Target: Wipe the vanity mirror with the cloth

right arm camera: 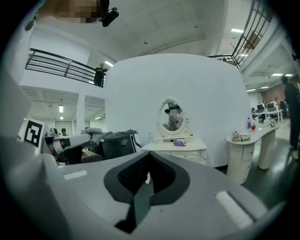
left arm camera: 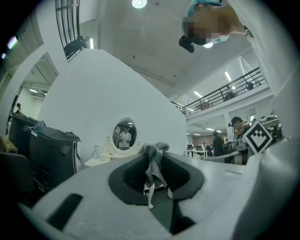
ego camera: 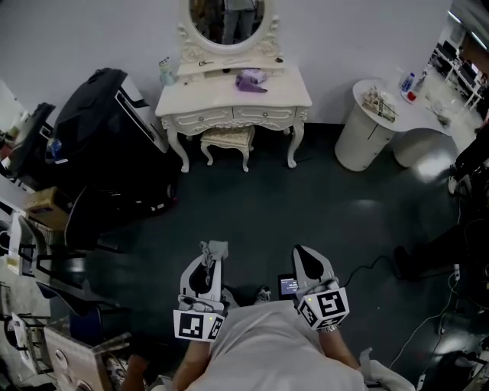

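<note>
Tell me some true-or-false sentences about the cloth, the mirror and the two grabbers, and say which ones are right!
1. The left gripper is pinching the grey cloth. True.
2. The cloth is touching the vanity mirror. False: the mirror stands far off across the floor.
3. A purple thing lies on the vanity table. True.
4. The right gripper holds a bottle. False: its jaws are together with nothing between them.

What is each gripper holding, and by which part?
The left gripper pinches the grey cloth at a bunched part, one end poking past the tips. The right gripper holds nothing, shut.
</note>
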Motion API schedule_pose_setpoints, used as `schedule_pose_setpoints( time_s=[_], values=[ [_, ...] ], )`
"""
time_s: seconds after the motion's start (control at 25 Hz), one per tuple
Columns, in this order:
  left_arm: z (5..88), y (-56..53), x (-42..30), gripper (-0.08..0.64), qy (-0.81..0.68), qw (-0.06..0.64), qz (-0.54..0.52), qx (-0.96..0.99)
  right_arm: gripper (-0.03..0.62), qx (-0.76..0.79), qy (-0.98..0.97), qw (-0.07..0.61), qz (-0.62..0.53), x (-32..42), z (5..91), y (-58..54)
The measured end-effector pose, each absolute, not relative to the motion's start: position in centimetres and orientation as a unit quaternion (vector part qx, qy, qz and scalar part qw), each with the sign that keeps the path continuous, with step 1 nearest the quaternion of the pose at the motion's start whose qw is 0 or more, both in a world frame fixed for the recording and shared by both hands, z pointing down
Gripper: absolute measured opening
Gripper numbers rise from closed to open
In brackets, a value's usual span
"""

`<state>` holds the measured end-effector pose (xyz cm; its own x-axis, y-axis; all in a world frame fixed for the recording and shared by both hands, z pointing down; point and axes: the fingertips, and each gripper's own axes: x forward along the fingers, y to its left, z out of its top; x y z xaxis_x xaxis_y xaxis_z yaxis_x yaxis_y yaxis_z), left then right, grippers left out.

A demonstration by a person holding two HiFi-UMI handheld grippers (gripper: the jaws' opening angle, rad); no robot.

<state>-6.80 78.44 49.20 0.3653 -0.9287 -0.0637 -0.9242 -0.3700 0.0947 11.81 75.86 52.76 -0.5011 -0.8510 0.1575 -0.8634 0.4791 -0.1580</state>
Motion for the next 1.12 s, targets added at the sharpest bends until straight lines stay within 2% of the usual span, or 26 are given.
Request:
schedule_pose_setpoints(
  time_s=[0.56, 1.12],
  values=[
    [49.3, 73.8, -8.8, 0.072, -0.571, 0.032, -0.050, 0.819, 0.008, 0.519, -0.842, 0.002, 0.148, 11.8, 53.7, 71.2],
    [48.6, 55.3, -12.9, 0.072, -0.544, 0.042, -0.076, 0.834, 0.008, 0.557, -0.824, 0.032, 0.103, 7.7, 51.2, 54.4]
  ],
)
